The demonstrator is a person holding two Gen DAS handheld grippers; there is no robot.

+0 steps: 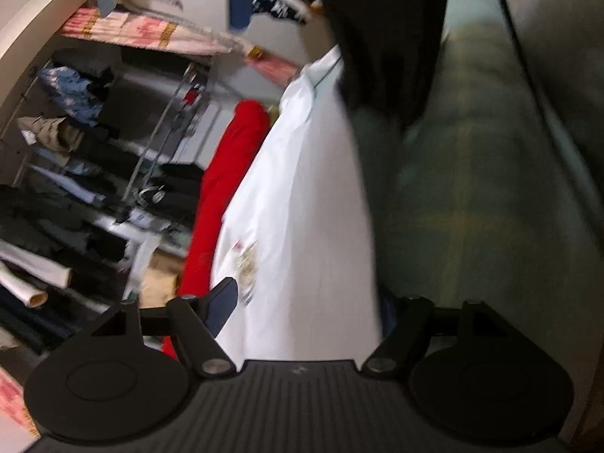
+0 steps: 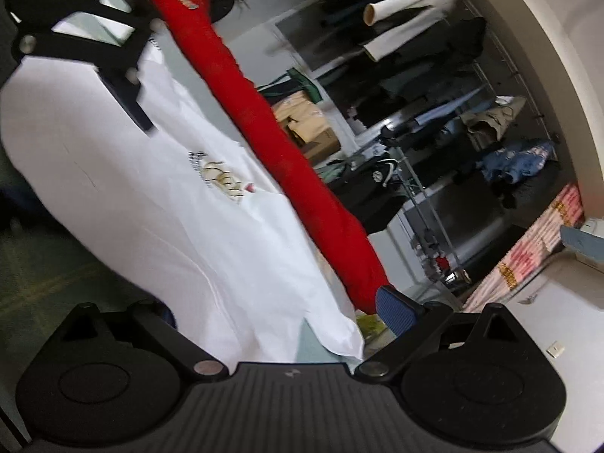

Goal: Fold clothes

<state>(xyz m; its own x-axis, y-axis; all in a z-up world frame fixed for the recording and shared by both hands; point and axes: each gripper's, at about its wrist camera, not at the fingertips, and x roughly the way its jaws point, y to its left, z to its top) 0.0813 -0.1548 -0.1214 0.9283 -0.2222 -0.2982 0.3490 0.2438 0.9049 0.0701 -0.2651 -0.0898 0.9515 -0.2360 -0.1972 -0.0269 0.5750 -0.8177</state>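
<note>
Quick look at your hands. Your left gripper (image 1: 309,300) has its jaws spread wide, nothing pinched. The dark blue pad (image 1: 223,306) on its left finger shows clearly, while the tip of its right finger (image 1: 409,324) is mostly hidden, so I can't see that pad. From the right wrist camera, that same gripper sits up in the top-left corner, one finger (image 2: 130,100) angled down and to the right.

Your right gripper (image 2: 279,307) is just as wide, pads well apart. Its right pad (image 2: 396,311), blue and ribbed, is in plain sight; its left fingertip is covered. Both grippers point roughly toward each other, tilted only slightly downward.
</note>
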